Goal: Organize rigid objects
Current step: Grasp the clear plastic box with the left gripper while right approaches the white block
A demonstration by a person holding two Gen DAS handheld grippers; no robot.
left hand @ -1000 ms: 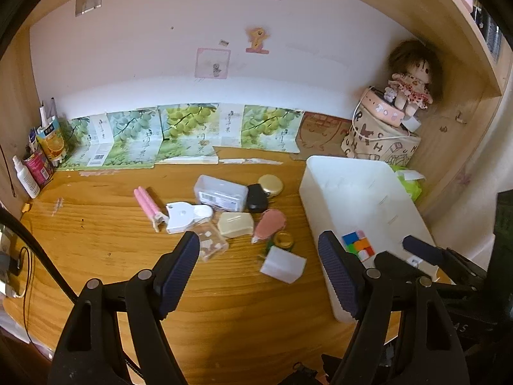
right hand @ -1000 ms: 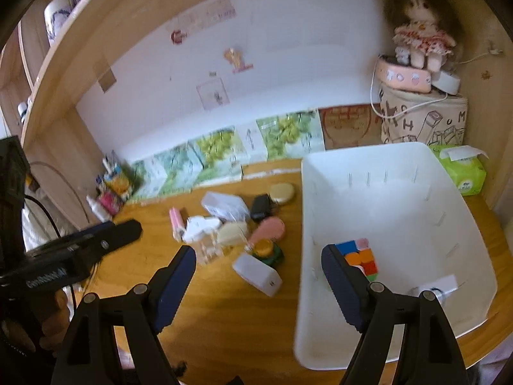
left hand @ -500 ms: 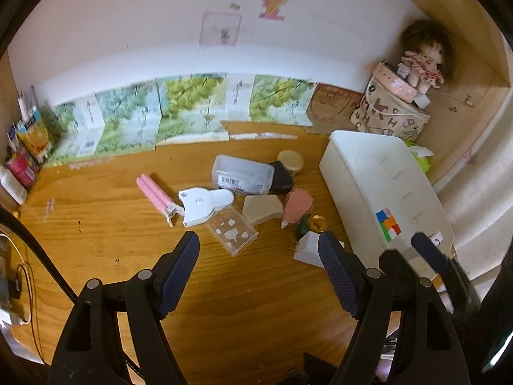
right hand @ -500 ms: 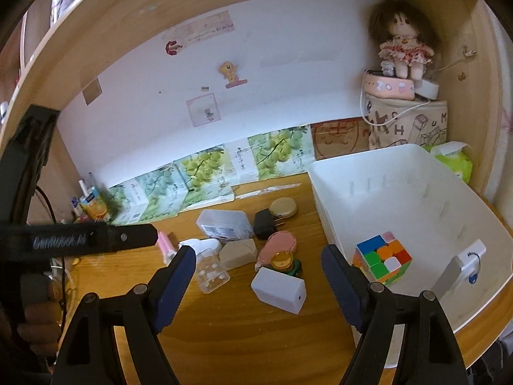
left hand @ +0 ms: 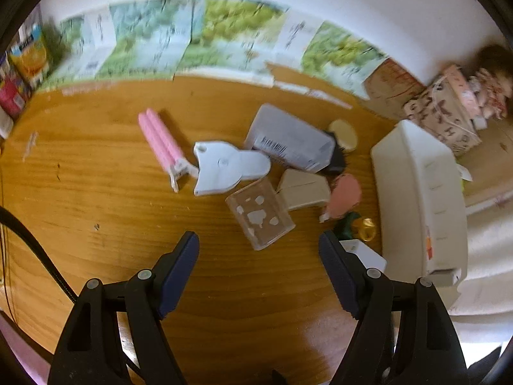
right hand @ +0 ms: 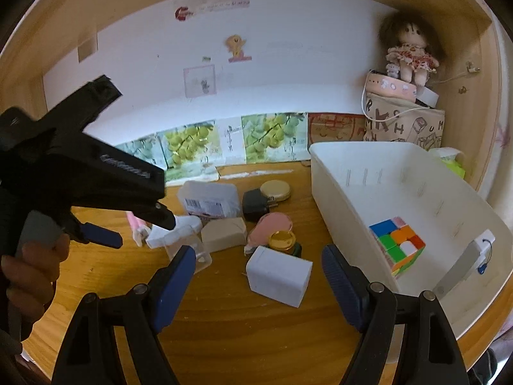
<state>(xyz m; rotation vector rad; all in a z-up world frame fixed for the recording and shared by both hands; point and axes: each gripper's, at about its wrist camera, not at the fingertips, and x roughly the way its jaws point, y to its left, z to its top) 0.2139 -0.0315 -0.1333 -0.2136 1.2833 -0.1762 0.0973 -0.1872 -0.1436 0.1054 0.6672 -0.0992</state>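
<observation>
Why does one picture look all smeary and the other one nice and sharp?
Left wrist view: motion blur smears the grape posters and the doll. Right wrist view: crisp, so the doll and the cube show clearly. Both views: fisheye bending at the rounded dark edges.
</observation>
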